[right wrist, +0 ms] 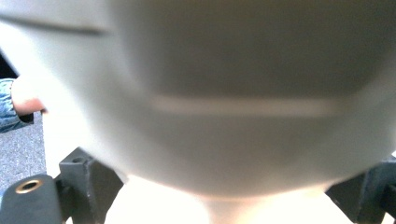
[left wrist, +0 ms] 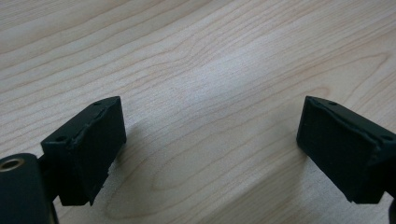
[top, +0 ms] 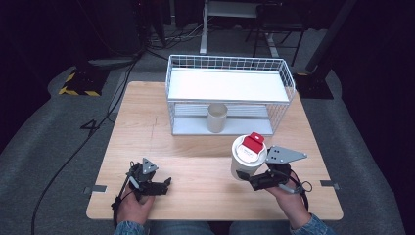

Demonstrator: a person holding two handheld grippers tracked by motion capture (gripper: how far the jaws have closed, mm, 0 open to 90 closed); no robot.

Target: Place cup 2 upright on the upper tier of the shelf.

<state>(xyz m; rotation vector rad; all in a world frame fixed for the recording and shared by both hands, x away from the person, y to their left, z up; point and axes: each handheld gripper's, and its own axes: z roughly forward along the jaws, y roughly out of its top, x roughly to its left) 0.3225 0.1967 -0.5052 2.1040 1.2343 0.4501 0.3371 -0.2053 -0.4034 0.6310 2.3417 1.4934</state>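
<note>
So the right hand-held gripper (top: 253, 179) is clamped on a white lidded cup (top: 247, 157) with a red tab on top, at the near right of the wooden table (top: 195, 166) — in the right gripper view the cup (right wrist: 243, 93) sits blurry between the two jaws. The left hand-held gripper (top: 155, 186) is near the left front edge, jaws spread wide apart over bare wood with nothing between them. Farther back there's a white wire rack (top: 230, 93) with a second, plain cup (top: 217, 118) standing on its lower level — well apart from both hands.
</note>
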